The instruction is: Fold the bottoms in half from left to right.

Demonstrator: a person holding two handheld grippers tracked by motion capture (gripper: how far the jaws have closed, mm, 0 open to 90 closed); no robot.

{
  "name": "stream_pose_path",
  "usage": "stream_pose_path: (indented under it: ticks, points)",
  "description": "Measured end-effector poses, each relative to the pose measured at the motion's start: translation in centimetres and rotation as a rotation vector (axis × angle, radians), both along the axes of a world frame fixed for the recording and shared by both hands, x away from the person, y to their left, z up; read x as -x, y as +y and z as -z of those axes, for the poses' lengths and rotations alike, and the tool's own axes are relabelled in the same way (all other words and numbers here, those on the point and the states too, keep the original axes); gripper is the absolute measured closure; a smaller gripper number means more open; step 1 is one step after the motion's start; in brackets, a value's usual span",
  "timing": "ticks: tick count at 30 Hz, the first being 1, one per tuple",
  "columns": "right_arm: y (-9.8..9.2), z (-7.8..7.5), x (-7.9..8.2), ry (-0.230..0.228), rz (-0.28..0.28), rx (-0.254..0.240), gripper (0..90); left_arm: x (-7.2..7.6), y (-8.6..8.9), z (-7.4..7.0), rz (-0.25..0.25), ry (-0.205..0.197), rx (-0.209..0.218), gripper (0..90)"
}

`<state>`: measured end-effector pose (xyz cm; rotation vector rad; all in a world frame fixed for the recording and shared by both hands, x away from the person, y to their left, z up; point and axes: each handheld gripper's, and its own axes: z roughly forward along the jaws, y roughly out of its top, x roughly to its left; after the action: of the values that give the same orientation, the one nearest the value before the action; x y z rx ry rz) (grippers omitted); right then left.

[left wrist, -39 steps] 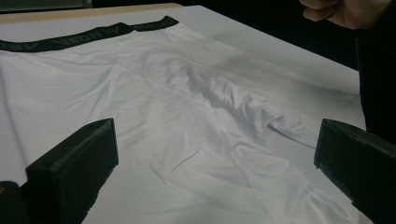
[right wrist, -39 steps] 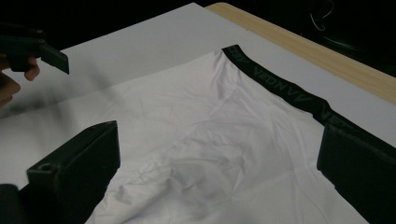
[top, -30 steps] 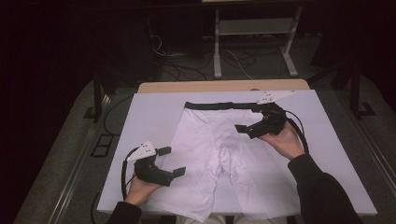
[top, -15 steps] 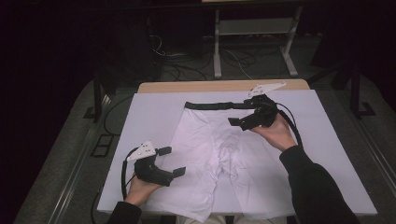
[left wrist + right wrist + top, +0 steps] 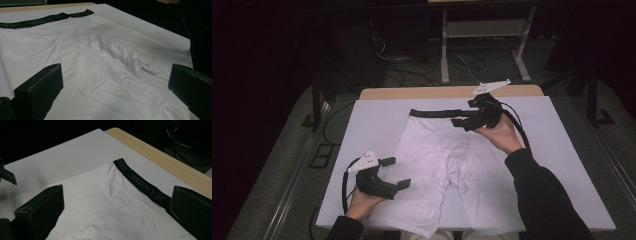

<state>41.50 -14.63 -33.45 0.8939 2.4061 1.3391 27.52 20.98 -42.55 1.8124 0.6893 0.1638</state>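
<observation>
Since the white shorts (image 5: 447, 175) lie spread flat in the middle of the white sheet (image 5: 562, 150), I start from them: their black waistband (image 5: 434, 113) runs along the far edge, and the legs reach toward the near edge. A bunched crease sits at the crotch (clearest in the left gripper view). I see the right gripper (image 5: 464, 121) at the far right end of the waistband, its jaws wide apart and gripping nothing. The left gripper (image 5: 396, 172) hovers at the near left, just beside the left leg's hem, jaws equally spread and empty. Beyond the sheet shows the wooden table edge (image 5: 422, 93).
</observation>
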Motion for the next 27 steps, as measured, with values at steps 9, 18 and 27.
stream_pose_path:
  ticks: [9,18,27]
  points:
    - [1.6,0.0,-1.2,0.004,-0.015,0.016,0.0,0.0,0.0,0.0,0.001,0.001,0.005,0.0]
    - [3.4,0.3,-2.8,0.015,-0.02,0.014,0.0,-0.1,0.1,0.0,0.0,-0.001,0.014,0.0]
    - [4.8,0.6,-3.8,0.023,-0.027,0.024,0.0,-0.1,0.1,-0.1,0.001,-0.003,0.017,0.0]
